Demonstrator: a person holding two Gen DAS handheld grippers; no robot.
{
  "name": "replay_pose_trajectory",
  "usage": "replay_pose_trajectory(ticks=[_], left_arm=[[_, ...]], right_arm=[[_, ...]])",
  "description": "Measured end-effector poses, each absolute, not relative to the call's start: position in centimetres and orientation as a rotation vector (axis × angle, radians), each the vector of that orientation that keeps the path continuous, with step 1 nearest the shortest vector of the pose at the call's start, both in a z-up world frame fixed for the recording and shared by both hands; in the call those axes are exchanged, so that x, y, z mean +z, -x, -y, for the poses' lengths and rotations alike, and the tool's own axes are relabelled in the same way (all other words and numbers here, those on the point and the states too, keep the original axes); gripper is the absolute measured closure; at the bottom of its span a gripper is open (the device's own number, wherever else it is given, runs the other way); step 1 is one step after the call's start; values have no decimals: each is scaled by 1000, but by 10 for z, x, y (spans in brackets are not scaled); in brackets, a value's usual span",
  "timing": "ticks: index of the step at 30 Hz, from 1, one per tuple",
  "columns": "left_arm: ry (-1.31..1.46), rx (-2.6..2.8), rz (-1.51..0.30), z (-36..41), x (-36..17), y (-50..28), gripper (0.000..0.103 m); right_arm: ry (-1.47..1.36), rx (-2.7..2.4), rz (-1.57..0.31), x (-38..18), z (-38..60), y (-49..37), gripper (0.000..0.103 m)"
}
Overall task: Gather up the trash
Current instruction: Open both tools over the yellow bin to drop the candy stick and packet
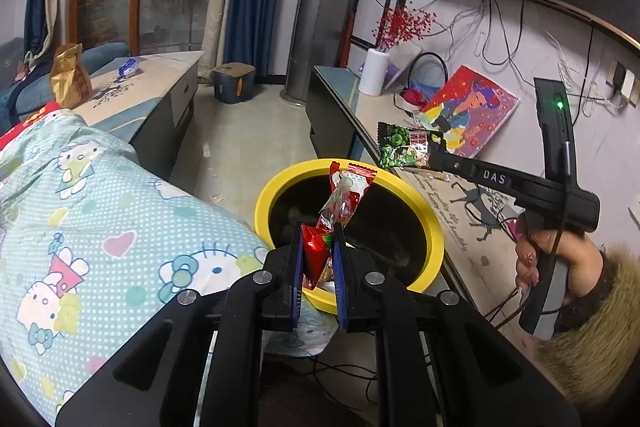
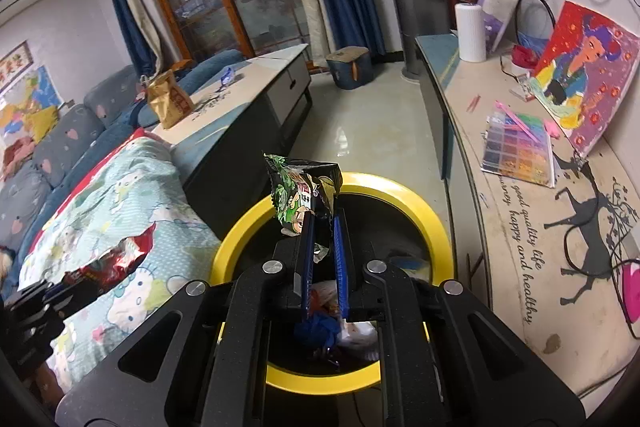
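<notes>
My left gripper (image 1: 318,231) is shut on a red snack wrapper (image 1: 346,193) that sticks up over the near rim of a yellow-rimmed bin (image 1: 424,211). In the same view a hand holds my right gripper (image 1: 432,158) over the bin's far right side, shut on a green snack wrapper (image 1: 402,147). In the right wrist view, my right gripper (image 2: 322,223) pinches the green wrapper (image 2: 298,187) above the bin (image 2: 420,199), which holds a blue scrap (image 2: 316,327) and white litter. The left gripper (image 2: 52,293) with the red wrapper (image 2: 116,261) shows at lower left.
A cartoon-cat blanket (image 1: 100,227) lies left of the bin. The low table (image 1: 160,83) behind it carries a brown paper bag (image 1: 68,77) and a blue wrapper (image 1: 129,67). A long sideboard (image 2: 500,227) on the right holds a painting (image 2: 588,75), a paper roll (image 2: 471,31) and cables.
</notes>
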State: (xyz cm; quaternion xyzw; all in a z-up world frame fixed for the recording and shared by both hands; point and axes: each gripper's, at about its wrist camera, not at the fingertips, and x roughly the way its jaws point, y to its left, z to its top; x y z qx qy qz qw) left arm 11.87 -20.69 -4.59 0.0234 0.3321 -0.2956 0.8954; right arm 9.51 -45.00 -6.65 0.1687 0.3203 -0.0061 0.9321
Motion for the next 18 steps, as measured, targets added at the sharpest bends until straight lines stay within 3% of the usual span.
replay_pose_trajectory(ticks=[18], left_arm=[[-129,-667,-750,258,-77,-133,90]], right_arm=[[-414,-62,-712,-84,471,-100,97]])
